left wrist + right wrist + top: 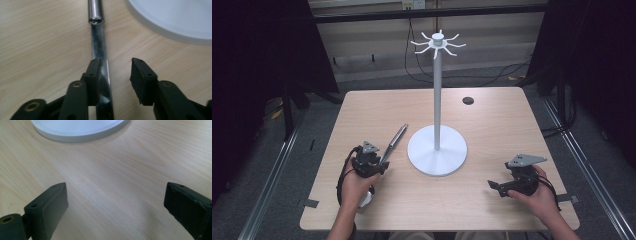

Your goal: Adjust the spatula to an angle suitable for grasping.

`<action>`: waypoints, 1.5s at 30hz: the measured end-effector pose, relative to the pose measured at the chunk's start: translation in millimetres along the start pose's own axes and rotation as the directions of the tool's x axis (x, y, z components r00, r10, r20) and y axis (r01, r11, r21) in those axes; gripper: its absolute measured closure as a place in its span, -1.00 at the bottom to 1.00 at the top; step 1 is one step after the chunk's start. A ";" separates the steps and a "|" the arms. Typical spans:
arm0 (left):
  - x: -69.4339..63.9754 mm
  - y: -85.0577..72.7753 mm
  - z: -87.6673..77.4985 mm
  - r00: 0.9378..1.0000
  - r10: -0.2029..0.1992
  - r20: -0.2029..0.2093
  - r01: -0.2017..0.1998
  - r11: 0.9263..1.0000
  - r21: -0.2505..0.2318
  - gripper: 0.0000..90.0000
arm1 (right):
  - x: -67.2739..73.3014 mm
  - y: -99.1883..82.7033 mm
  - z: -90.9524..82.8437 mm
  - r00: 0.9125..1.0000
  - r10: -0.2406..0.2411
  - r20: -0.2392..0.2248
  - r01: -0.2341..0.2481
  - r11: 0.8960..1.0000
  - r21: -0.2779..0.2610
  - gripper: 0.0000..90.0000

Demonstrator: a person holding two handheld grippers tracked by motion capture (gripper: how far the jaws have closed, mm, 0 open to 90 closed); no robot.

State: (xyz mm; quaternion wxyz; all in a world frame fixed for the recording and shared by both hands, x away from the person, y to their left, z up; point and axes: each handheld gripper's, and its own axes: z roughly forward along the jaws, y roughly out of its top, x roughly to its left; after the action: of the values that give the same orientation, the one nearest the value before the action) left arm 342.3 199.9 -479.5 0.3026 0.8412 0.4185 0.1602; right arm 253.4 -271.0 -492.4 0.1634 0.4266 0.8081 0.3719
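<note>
The left tongs (pixel 379 162) stand partly open over the near end of a metal rod (pixel 394 142). In the left gripper view the rod (pixel 98 47) lies on the tabletop (pixel 37 50) between the jaws: it touches the inner face of 1 jaw, while the other jaw is clearly apart from it, so nothing is clamped yet. The rod runs straight ahead of these tongs, and its far part is a thicker tube. It looks stiff, smooth and rather light; polished metal is probably slippery and may roll, so a hold across the thin section just ahead of the pads seems best. Just right of the rod is the white stand (pixel 437 150), with hooks on top. Well to the right, the right tongs (pixel 499 187) are wide open above bare tabletop, holding nothing.
</note>
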 end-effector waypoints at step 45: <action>8.8 13.8 33.5 0.998 -0.066 -0.002 0.065 0.997 -0.027 0.98 | -4.8 -8.5 -7.9 1.000 0.024 0.018 -0.024 1.000 -0.003 -0.89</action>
State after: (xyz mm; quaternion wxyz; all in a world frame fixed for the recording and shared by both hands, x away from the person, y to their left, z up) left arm 373.5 187.9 -496.1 0.3184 0.8227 0.4440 0.1570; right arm 246.8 -281.6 -493.7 0.1670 0.4396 0.8007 0.3711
